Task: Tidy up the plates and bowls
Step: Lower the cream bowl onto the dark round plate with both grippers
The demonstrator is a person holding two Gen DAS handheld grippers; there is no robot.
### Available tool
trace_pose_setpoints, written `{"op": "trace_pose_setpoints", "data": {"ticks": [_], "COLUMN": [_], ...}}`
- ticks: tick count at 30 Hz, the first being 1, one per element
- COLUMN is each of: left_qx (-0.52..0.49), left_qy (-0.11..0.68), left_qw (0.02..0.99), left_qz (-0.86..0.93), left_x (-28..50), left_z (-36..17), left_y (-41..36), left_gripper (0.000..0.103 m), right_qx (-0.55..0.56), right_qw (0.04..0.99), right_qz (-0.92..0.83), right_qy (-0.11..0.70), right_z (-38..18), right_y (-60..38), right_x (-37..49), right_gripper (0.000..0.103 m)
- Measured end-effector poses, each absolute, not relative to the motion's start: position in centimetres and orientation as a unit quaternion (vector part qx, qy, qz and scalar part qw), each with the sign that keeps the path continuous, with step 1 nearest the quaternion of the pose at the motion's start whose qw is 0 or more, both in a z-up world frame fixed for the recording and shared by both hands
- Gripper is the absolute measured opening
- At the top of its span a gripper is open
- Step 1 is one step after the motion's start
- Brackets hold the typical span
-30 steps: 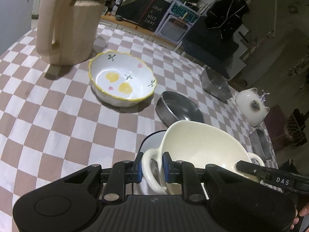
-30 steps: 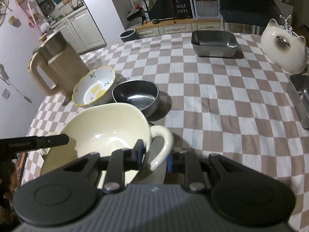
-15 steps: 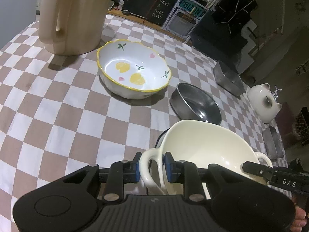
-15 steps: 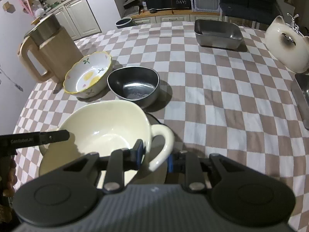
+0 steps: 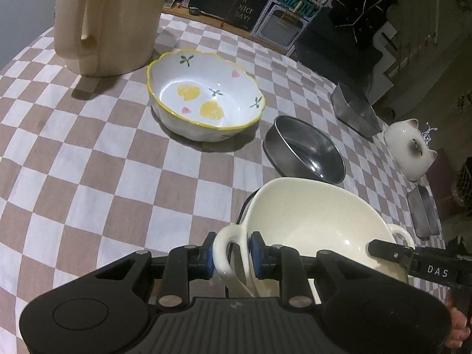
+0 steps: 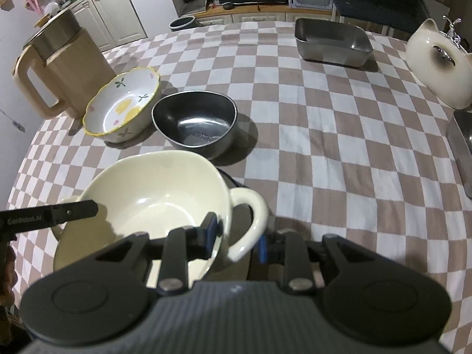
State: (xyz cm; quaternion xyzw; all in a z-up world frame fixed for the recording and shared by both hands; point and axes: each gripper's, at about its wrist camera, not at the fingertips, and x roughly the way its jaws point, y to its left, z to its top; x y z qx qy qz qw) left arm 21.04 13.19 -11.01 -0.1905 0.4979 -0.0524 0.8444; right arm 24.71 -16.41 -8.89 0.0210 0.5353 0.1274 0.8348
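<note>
Cream bowl (image 5: 309, 224) gripped by both handles: left gripper (image 5: 231, 253), right gripper (image 6: 236, 236).

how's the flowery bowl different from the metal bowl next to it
The floral bowl is white ceramic with a scalloped yellow rim and painted hearts and leaves; the metal bowl is plain dark steel with a smooth rim. The floral bowl looks wider. Both sit upright and empty on the checkered tablecloth.
</note>
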Motion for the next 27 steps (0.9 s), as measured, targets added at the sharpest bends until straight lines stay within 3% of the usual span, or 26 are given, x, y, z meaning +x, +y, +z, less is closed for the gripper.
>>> {"op": "trace_pose_setpoints", "data": {"ticks": [27], "left_qx": [-0.164], "left_qy": [0.507], "left_qw": [0.845], "left_qz": [-0.047], "left_x": [21.24], "left_z": [-11.05], "left_y": [12.47], "left_gripper": [0.028], "right_qx": [-0.002], "right_qw": [0.817], "right_qz": [0.145], "right_qy": [0.558], "right_z": [-9.73], "right_y": [-16.42], "right_x": [24.91], "right_gripper": [0.037]}}
